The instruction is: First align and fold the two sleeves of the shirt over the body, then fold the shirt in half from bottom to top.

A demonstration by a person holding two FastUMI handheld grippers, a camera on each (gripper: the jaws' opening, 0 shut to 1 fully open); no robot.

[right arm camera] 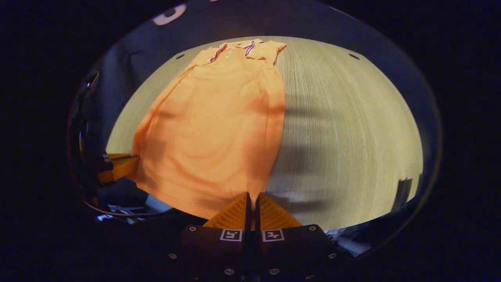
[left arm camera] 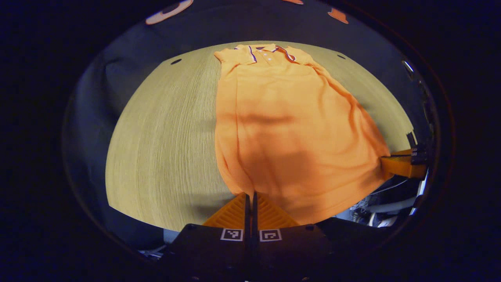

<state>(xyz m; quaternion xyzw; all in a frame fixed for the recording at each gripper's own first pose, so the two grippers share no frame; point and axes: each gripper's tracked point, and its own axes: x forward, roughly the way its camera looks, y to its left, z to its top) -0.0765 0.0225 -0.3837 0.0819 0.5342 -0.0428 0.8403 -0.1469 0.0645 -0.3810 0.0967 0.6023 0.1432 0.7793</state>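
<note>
Though lifted, shirt (left arm camera: 289, 129) sleeves-folded, smooth.

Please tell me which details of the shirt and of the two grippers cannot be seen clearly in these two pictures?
- Left gripper: its own fingers cover the shirt hem corner in the left gripper view, so the pinch itself is hidden.
- Right gripper: the same at the other hem corner in the right gripper view.
- Collar: too small to read its buttons.
- Table: near edge cut off behind the hem.
</note>
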